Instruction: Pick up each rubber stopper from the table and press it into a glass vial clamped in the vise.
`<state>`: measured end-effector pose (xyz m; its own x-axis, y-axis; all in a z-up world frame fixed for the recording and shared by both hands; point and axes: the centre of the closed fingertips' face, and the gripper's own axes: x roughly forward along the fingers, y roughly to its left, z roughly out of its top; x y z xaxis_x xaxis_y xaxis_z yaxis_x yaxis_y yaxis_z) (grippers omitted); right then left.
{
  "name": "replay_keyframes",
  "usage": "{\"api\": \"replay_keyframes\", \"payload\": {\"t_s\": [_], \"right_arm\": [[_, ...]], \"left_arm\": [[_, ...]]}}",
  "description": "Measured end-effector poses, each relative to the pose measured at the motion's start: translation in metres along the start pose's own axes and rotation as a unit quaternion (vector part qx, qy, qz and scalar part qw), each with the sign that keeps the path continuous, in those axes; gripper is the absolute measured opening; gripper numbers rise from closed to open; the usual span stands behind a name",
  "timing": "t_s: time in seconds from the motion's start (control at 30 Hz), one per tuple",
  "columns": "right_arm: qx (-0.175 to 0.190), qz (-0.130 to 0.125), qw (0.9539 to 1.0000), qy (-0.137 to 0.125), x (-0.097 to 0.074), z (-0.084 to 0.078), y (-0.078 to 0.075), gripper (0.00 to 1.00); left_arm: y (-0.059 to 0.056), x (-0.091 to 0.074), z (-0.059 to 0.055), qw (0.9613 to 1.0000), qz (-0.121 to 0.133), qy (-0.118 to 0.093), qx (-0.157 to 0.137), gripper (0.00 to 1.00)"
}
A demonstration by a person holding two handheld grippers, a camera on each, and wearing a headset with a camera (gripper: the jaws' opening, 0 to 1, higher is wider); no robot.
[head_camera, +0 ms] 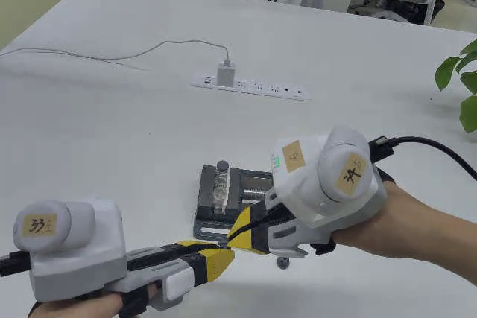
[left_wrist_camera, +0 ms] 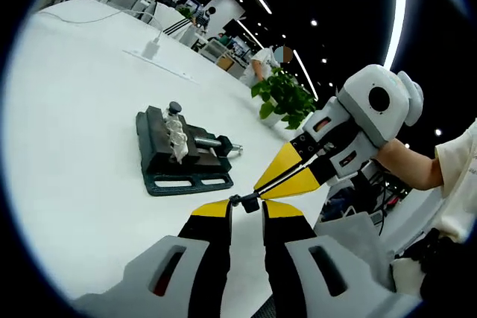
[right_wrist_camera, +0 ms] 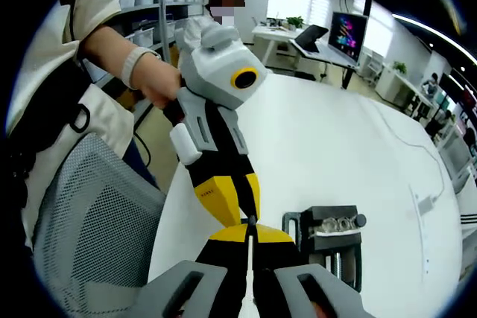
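Tabletop (head_camera: 112,109) comes first: white and broad, it carries the vise (head_camera: 205,223). The vise clamps the glass vials (head_camera: 220,190) between its jaws so that we can press on them without them slipping. Just in front of the vise our two tools meet tip to tip, clear of the surface. The left tool (left_wrist_camera: 246,206) is clenched on a small dark rubber stopper (left_wrist_camera: 244,200). The right tool (right_wrist_camera: 250,234) has its jaws drawn together, tips against that same piece. We judge this is to reseat the stopper for pressing, though we cannot tell whether the right tool shares the grip. At the vise's far end the glass already wears a fitted stopper (head_camera: 222,165). A loose stopper (head_camera: 282,262) lies on the tabletop just in front of the vise.
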<state>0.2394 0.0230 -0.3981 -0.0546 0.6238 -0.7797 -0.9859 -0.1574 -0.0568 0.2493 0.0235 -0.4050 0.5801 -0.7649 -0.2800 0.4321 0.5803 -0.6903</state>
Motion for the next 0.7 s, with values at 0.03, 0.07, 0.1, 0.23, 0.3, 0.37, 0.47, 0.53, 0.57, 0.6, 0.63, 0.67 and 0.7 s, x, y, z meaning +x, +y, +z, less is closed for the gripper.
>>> {"api": "replay_keyframes", "payload": {"t_s": [0.03, 0.07, 0.1, 0.23, 0.3, 0.37, 0.47, 0.53, 0.57, 0.6, 0.63, 0.67, 0.7], "right_arm": [[-0.004, -0.001, 1.0, -0.002, 0.0, 0.0004, 0.0004, 0.0], [-0.003, -0.001, 1.0, -0.002, 0.0001, 0.0006, 0.0005, 0.0], [-0.004, 0.0, 1.0, -0.001, 0.0002, 0.0002, 0.0014, 0.0], [-0.015, -0.003, 0.9999, -0.005, 0.0, 0.0026, 0.0015, 0.0], [-0.019, -0.003, 0.9998, -0.004, -0.0004, 0.0028, 0.0017, 0.0], [-0.024, -0.005, 0.9997, -0.006, -0.0011, 0.004, 0.0016, 0.0], [-0.03, -0.005, 0.9995, -0.008, -0.0015, 0.0048, 0.0024, 0.0], [-0.042, -0.006, 0.9991, -0.008, -0.0015, 0.0054, 0.0034, 0.0], [-0.041, -0.005, 0.9991, -0.007, -0.0015, 0.0052, 0.004, 0.0], [-0.039, -0.003, 0.9992, -0.006, -0.0015, 0.005, 0.0044, 0.0], [-0.04, -0.001, 0.9992, -0.006, -0.0016, 0.0051, 0.0048, 0.0], [-0.041, -0.001, 0.9991, -0.007, -0.0016, 0.0052, 0.0053, 0.0], [-0.042, 0.001, 0.9991, -0.007, -0.0018, 0.0051, 0.0063, 0.0]], "left_arm": [[-0.0004, 0.0001, -0.0014, 1.0, -0.002, 0.002, -0.003, 0.12], [-0.0003, 0.0, -0.0021, 1.0, -0.003, 0.004, -0.007, 0.1], [-0.0009, -0.0001, -0.003, 0.9999, -0.005, 0.006, -0.009, 0.09], [-0.0018, -0.0007, -0.0043, 0.9994, -0.011, 0.005, -0.033, 0.07], [-0.0028, -0.0012, -0.0042, 0.9987, -0.016, 0.001, -0.049, 0.06], [-0.0035, -0.0016, -0.0042, 0.9969, -0.02, -0.003, -0.075, 0.06], [-0.0035, -0.0023, -0.0046, 0.9958, -0.025, -0.009, -0.087, 0.05], [-0.0034, -0.0025, -0.0049, 0.9942, -0.029, -0.012, -0.103, 0.05], [-0.0034, -0.0026, -0.0055, 0.9942, -0.029, -0.011, -0.103, 0.05], [-0.0046, -0.0025, -0.0062, 0.9941, -0.03, -0.01, -0.104, 0.05], [-0.0056, -0.0029, -0.0069, 0.9937, -0.031, -0.009, -0.107, 0.05], [-0.0064, -0.0029, -0.0072, 0.9935, -0.033, -0.009, -0.109, 0.05], [-0.0073, -0.0032, -0.008, 0.993, -0.034, -0.008, -0.113, 0.05]]}}
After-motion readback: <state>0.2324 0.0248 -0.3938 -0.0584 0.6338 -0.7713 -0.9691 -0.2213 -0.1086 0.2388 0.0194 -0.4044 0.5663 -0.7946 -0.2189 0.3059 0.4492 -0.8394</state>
